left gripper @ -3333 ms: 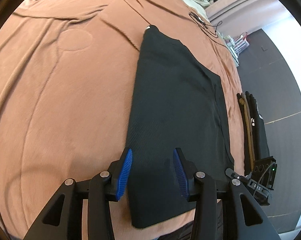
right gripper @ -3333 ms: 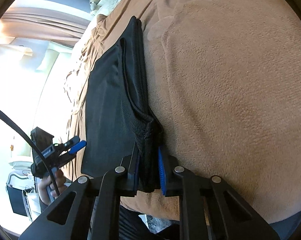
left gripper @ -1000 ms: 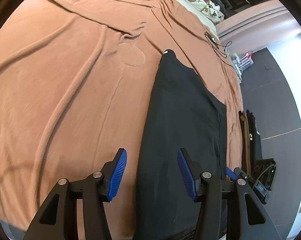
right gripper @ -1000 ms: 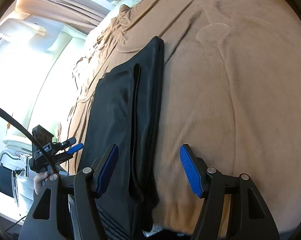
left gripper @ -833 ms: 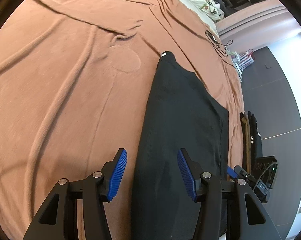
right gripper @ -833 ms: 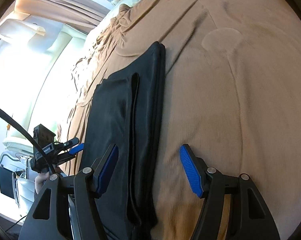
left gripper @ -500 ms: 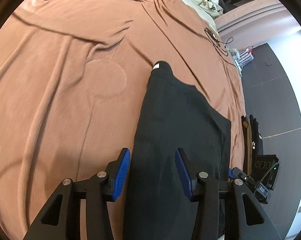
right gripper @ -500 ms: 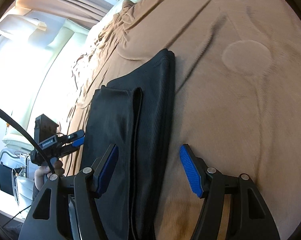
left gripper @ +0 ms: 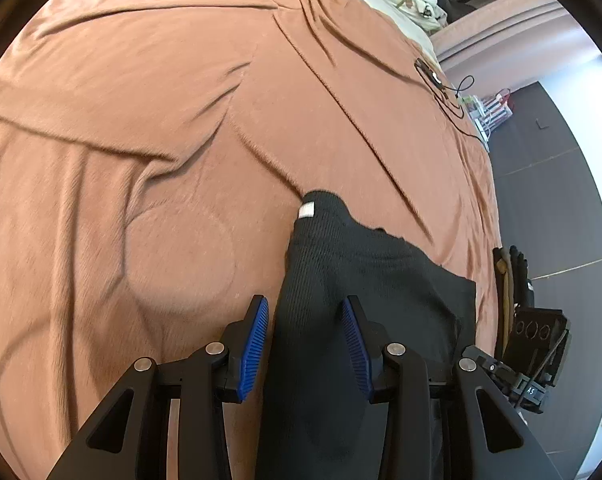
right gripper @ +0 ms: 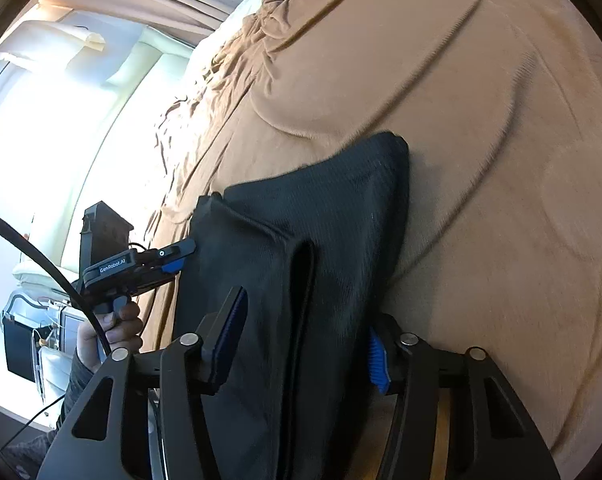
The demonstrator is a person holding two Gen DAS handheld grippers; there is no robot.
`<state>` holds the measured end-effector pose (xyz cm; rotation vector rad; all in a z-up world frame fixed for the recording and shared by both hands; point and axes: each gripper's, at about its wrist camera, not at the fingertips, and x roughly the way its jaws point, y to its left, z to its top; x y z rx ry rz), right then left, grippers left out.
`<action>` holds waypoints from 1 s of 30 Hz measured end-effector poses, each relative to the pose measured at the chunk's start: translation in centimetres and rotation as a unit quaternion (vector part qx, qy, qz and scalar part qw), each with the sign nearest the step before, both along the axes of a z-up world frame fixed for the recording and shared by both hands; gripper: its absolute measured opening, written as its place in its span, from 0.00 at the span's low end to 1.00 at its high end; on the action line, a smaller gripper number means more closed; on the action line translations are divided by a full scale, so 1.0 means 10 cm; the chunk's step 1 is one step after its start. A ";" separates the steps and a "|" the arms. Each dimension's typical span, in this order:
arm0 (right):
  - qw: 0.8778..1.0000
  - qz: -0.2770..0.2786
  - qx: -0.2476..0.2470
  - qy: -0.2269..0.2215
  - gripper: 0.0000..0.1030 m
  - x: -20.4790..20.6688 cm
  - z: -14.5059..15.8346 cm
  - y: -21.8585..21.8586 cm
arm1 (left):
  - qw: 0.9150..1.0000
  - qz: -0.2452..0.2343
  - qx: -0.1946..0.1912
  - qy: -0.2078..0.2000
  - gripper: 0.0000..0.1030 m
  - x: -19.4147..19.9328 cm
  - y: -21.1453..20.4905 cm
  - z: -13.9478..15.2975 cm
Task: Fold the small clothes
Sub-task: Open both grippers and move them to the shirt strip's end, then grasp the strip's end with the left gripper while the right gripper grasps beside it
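Item: black garment (left gripper: pixel 365 280), ribbed knit, already folded lengthwise into a long narrow strip with a doubled layer visible along its middle (right gripper: pixel 301 280). Location: on the bed, lying on the brown blanket (left gripper: pixel 141 120), near the bed's near edge and its floor-side edge, with bare blanket on the other side. Long axis: runs straight away from both grippers toward the head of the bed; far end carries a small white label (left gripper: pixel 307 210). Left hand-held gripper (left gripper: pixel 305 344): released, jaws spread, straddling the strip's blanket-side long edge at the near end; cloth lies between the blue pads (left gripper: pixel 255 346) but no pinch shows. Right hand-held gripper (right gripper: pixel 305 340): released, jaws spread wider, straddling the near end of the strip, the cloth passing between its fingers and hiding part of one pad. The left hand-held gripper also shows in the right wrist view, just beside the strip's far side. Proximity: both sit at the near short end, neither plainly nearer; the far end is well apart from both. Judgement: the next fold likely turns on this lengthwise layout, the near end being carried forward along the axis toward the label.
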<state>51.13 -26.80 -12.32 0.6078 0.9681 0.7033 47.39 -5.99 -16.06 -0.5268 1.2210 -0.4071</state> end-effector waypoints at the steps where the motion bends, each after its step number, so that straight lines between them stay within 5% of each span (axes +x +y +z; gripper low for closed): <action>1: 1.000 0.000 0.002 0.000 0.48 0.03 -0.01 0.01 | 1.000 -0.002 -0.001 -0.002 0.40 0.02 -0.01 0.00; 7: 1.000 0.000 -0.013 -0.004 0.42 0.15 -0.01 0.11 | 1.000 -0.009 0.004 -0.012 0.38 0.16 -0.08 -0.01; 11: 0.999 -0.013 -0.050 -0.007 0.18 0.13 0.02 0.15 | 1.000 -0.009 0.020 -0.015 0.12 0.19 -0.11 0.00; 14: 0.997 -0.019 -0.068 -0.018 0.09 0.05 0.11 0.20 | 0.999 -0.014 0.019 -0.028 0.08 0.15 -0.15 0.07; 30: 0.987 -0.022 -0.107 -0.114 0.06 -0.72 0.80 0.47 | 0.995 -0.006 -0.001 -0.097 0.06 -0.35 -0.02 0.77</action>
